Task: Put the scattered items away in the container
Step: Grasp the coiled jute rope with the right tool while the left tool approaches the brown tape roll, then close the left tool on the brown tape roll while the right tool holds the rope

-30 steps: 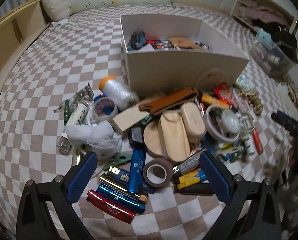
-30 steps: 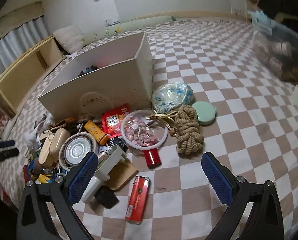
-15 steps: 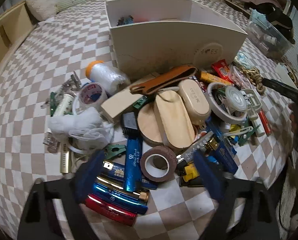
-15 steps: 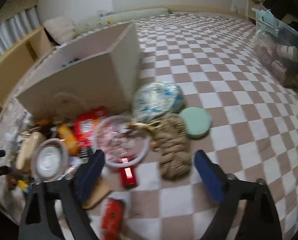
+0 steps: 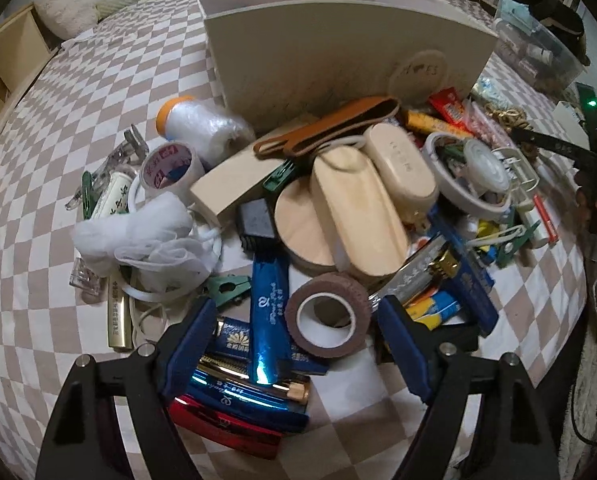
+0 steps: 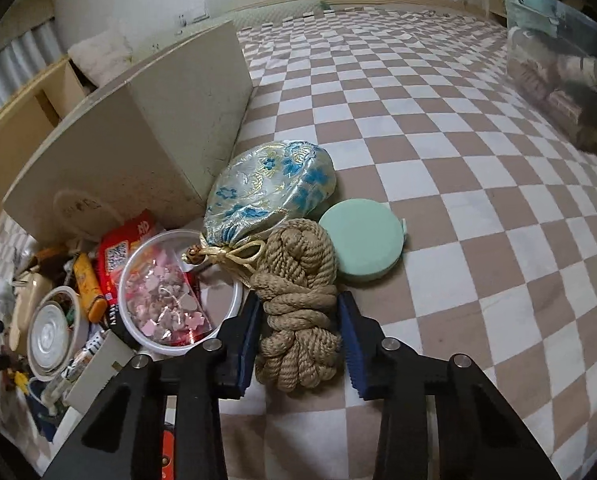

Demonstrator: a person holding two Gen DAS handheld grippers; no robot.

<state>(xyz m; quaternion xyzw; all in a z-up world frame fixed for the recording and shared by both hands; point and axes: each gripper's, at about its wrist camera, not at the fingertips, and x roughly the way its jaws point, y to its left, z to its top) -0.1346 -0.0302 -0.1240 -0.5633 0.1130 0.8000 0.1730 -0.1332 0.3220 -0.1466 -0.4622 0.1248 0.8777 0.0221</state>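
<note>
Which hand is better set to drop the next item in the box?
Right. Its tool is already shut on the rope bundle beside the box; the left tool is open, holding nothing.

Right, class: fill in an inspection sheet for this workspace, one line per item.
Surface: checkered cloth, mostly covered at the pile.
Job's things: beige container behind the pile; rope bundle; brown tape roll.
Clutter: brocade pouch, green round case, lighters, boxes.
Grippers: right gripper shut on rope bundle; left gripper open around brown tape roll and lighters.
Cables: white cord.
Surroundings: clear storage bin, shelving.
</note>
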